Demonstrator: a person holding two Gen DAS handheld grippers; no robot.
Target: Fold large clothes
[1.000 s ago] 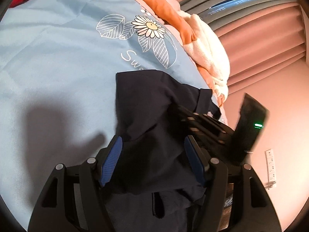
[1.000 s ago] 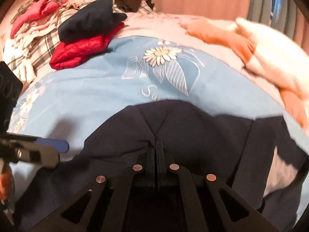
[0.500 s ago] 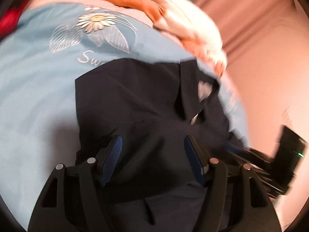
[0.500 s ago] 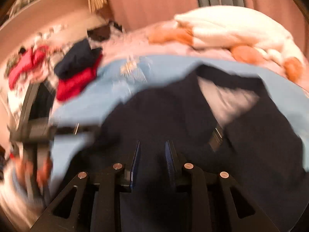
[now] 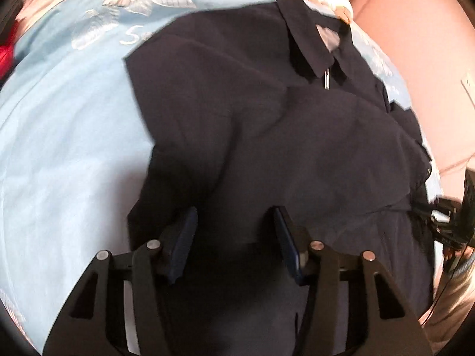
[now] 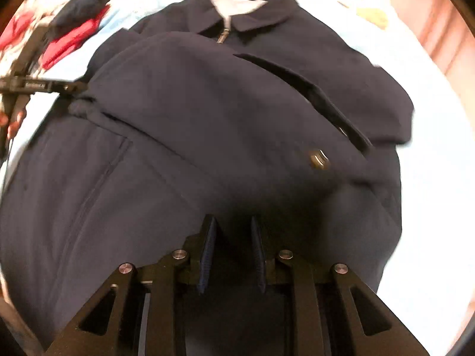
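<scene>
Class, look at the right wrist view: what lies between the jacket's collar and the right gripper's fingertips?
In the right wrist view, only the navy jacket itself: a sleeve folded across its front, with a brass button, lies between the collar and the closing right gripper.

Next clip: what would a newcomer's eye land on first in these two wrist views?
A big navy jacket fills both views, spread on the light blue floral bedsheet with its collar and zipper pull at the far end. A sleeve lies folded across its chest, a brass button glinting near the cuff. A red garment sits at the far left.
</scene>
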